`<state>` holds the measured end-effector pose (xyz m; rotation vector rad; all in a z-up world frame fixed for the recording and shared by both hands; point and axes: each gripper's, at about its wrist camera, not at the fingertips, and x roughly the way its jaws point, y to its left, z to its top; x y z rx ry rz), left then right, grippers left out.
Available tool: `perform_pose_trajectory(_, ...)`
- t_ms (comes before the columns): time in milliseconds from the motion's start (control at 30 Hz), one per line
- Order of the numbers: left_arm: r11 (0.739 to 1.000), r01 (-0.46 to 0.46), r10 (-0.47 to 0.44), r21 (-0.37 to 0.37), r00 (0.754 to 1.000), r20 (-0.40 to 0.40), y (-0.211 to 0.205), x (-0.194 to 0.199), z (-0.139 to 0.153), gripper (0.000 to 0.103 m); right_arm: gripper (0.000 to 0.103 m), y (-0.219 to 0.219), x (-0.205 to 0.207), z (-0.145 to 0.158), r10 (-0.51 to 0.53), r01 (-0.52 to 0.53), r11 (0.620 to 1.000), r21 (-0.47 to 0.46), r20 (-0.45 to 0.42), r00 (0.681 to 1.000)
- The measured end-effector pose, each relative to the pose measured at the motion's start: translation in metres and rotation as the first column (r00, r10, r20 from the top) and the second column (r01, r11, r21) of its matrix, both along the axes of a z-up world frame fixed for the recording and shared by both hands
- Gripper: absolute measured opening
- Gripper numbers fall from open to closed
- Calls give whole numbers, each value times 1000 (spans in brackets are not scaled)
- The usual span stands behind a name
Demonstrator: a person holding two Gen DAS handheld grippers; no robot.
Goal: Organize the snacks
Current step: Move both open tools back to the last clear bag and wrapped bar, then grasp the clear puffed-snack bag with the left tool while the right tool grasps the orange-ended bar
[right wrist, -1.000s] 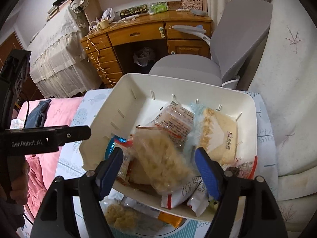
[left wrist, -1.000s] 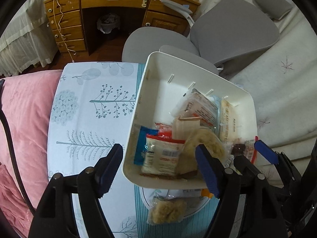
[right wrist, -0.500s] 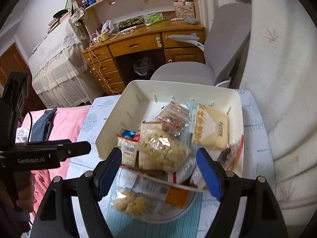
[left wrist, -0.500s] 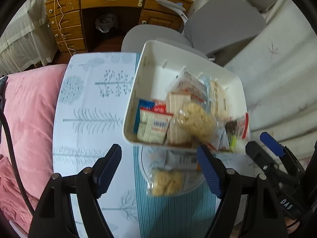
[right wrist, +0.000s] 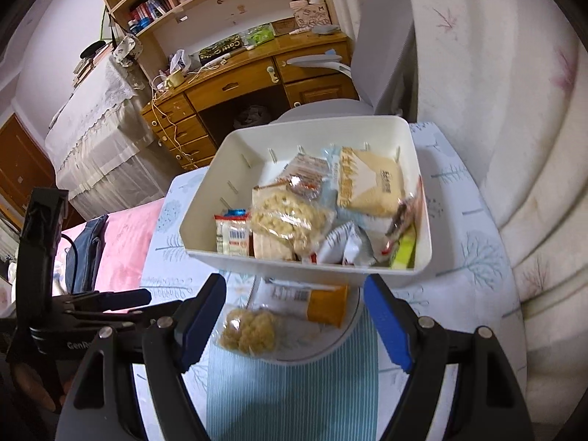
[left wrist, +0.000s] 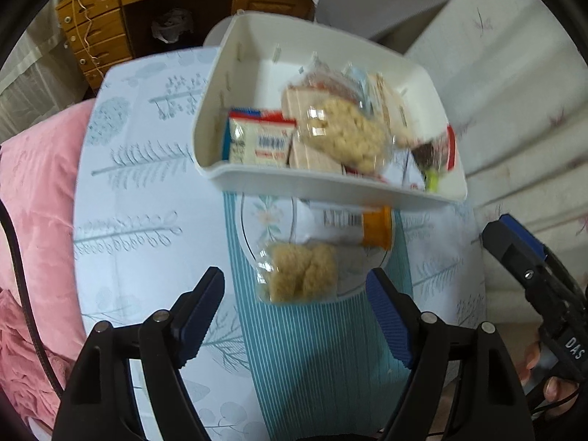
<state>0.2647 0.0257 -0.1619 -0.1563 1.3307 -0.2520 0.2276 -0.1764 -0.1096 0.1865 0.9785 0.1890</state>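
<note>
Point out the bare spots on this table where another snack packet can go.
Free: the tree-print tablecloth left of the white bin, out to the pink bedding, and the striped runner below the plate. Crowded: the bin's right half and the plate, holding a puffed-snack bag and an orange-ended packet.

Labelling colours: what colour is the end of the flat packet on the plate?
Orange end on the flat packet; rest white with a barcode. Clearest in the right wrist view.

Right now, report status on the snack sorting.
Left hand-held gripper open, empty, jaws just widened. Right hand-held gripper open, empty. White bin holds most snacks; two packets left on plate. Nothing in the way.
</note>
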Motion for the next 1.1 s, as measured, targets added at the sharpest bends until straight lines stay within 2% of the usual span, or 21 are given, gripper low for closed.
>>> perform_pose_trajectory(133, 1000, 14, -13, 7, 999, -50, -7, -8, -22, 80, 78, -2, -14, -11, 8, -8, 1000, -13, 2, 1000)
perform_pose_trajectory(400, 999, 26, -24, 26, 997, -78, -20, -14, -55, 84, 78, -8, -30, -36, 43, -42, 999, -31, 24, 999)
perform_pose_trajectory(667, 998, 1, 6, 57, 994, -108, -32, -3, -85, 86, 78, -7, -31, -66, 151, -145, 983, -113, 40, 988)
perform_pose_trajectory(900, 993, -43, 58, 108, 989, -138, -42, 8, -105, 87, 78, -4, -19, -84, 281, -267, 948, -173, 64, 958)
perform_pose_trajectory(1100, 987, -89, 110, 135, 982, -156, -47, 15, -119, 87, 78, 4, -6, -96, 425, -404, 885, -231, 49, 904)
